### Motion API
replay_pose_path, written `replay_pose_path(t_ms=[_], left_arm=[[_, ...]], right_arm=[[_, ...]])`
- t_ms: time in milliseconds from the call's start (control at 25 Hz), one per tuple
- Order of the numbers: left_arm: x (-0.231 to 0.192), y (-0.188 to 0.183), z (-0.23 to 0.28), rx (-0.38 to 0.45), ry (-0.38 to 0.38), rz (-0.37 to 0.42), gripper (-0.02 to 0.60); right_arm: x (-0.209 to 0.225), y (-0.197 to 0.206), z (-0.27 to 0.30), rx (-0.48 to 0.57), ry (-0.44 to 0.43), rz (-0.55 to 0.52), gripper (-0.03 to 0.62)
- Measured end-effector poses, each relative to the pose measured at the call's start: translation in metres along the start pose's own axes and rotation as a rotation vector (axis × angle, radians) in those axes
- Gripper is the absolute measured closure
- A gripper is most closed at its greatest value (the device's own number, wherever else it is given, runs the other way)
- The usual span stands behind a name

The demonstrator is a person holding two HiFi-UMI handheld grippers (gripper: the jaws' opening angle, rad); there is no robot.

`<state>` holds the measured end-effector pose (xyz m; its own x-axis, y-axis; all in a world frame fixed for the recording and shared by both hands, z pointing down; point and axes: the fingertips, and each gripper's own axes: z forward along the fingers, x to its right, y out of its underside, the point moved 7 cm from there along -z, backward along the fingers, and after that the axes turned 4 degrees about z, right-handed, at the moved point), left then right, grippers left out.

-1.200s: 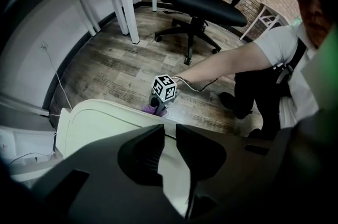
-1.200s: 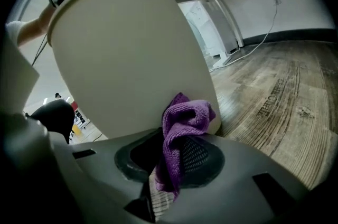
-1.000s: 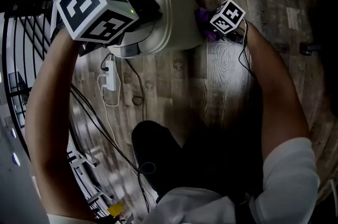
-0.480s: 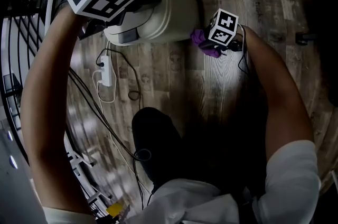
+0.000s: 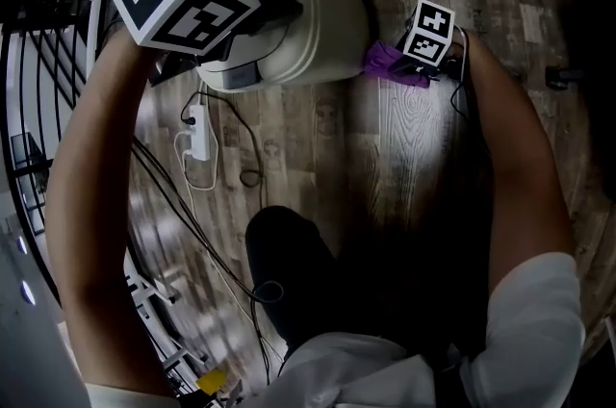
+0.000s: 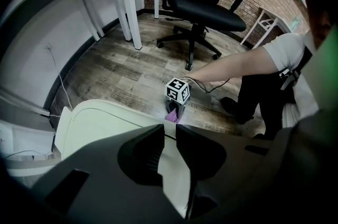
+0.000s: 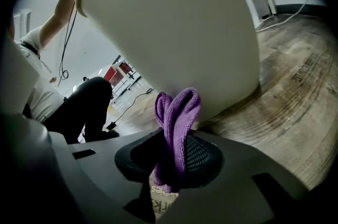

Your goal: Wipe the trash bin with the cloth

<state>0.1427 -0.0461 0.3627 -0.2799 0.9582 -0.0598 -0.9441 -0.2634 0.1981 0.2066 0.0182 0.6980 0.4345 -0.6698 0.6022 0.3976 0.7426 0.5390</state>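
We see the cream trash bin (image 5: 332,21) on the wood floor (image 5: 414,137), between our two arms. The purple cloth (image 7: 177,112) touches its lower side wall, folded and clamped tight in the jaws of the right gripper (image 7: 174,151). The left gripper (image 6: 168,138) points down at the bin's top, its jaws nearly together, pinching the rim

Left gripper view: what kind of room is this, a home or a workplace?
Probably an office or lab workspace: a black swivel chair stands near a white desk, and a power strip with cables lies on the wood-look floor.
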Motion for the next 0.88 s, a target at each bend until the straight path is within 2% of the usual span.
replay_pose_path(t_ms=[120,360,440,640,880], left_arm=[[0.0,0.0,0.0,0.017,-0.003,-0.011,0.509],[-0.001,-0.002,0.002,-0.02,-0.018,-0.019,0.508],[0.0,-0.002,0.004,-0.03,-0.015,-0.026,0.509],[0.003,0.0,0.008,-0.041,0.008,-0.038,0.509],[0.003,0.001,0.004,-0.021,0.017,-0.04,0.509]], right_arm=[[0.034,-0.003,-0.026,0.105,0.115,0.079,0.508],[0.104,-0.033,-0.053,0.301,0.49,0.231,0.508],[0.118,-0.044,-0.053,0.362,0.56,0.3,0.508],[0.131,-0.058,-0.04,0.512,0.58,0.438,0.508],[0.133,-0.062,-0.007,0.461,0.549,0.449,0.508]])
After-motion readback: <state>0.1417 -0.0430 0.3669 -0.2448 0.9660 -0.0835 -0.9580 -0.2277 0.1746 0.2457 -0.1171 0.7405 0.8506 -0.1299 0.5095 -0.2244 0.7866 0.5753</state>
